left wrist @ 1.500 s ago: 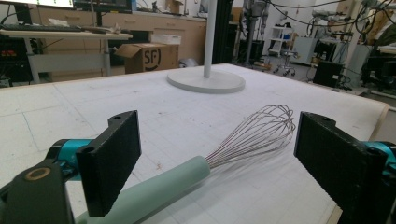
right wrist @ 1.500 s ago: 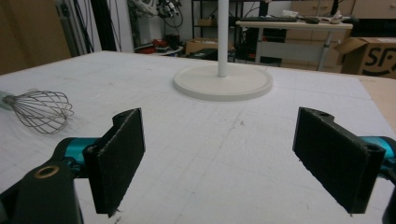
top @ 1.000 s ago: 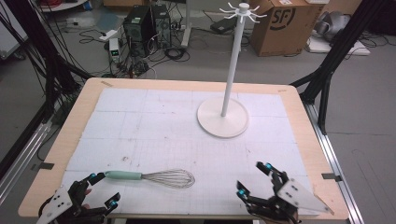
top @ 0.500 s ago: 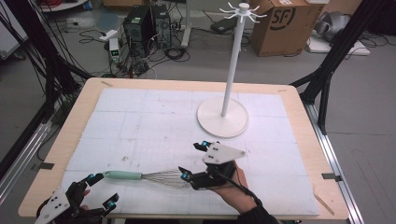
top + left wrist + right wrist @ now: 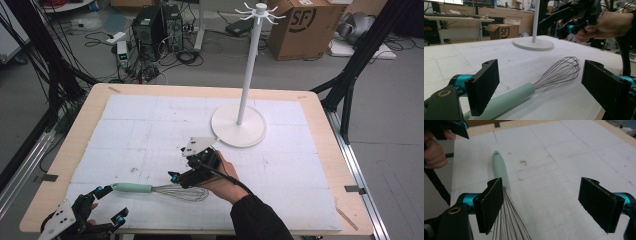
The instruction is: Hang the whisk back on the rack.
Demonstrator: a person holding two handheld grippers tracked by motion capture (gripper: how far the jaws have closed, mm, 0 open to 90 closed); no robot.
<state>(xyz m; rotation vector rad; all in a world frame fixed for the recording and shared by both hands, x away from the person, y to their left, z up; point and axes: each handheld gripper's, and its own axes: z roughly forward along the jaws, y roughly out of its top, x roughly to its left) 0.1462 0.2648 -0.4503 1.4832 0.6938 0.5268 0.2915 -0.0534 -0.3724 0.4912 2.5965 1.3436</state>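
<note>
I am reading "SF" printed on the cardboard box (image 5: pixel 305 27) standing on the floor beyond the far edge of the table (image 5: pixel 200 91); the same box (image 5: pixel 499 31) is showing in the left gripper view with the same letters. No other writing is legible to me.

The whisk (image 5: pixel 165 190) is lying flat on the white mat (image 5: pixel 150 130) near the near edge, left of centre, its mint-green handle pointing left and its wire head pointing right.

The left gripper (image 5: pixel 107 205) is sitting at the near-left corner, jaws standing wide apart; in its own view the whisk handle (image 5: pixel 506 100) is running between them, not touched by either.

The right gripper (image 5: pixel 187 172) is hovering just over the wire head, jaws apart; in its own view the wires (image 5: pixel 509 225) are passing close beside one jaw, with the other jaw well clear.

The white hook stand (image 5: pixel 240 127) is standing right of centre, toward the far side. The mat is lying bare to the far left and near right.
</note>
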